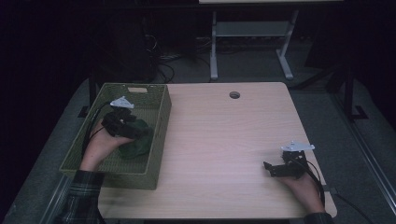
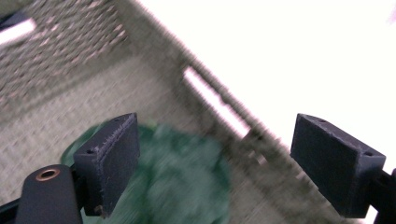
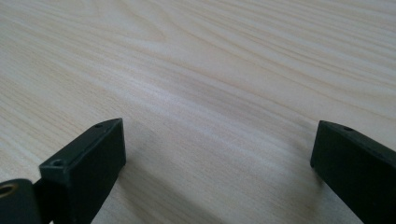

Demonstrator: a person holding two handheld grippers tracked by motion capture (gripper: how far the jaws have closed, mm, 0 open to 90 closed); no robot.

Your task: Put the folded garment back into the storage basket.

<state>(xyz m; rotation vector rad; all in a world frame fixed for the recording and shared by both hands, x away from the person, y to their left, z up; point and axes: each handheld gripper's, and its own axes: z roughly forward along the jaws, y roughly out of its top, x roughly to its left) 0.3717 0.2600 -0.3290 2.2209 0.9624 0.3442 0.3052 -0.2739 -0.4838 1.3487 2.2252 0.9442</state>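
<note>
Pale woodgrain table [image 1: 224,140] bears a woven basket [image 1: 159,135] holding crumpled green cloth [image 1: 137,144]; both grippers gape wide.

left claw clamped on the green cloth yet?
No: in the left gripper view the left claw stands wide open above the green cloth in the basket.

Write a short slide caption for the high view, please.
Left gripper over green cloth inside woven basket; right gripper on table.

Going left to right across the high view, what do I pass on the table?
Green woven basket with the left hand-held gripper over a green cloth inside → round hole in the tabletop → right hand-held gripper.
</note>
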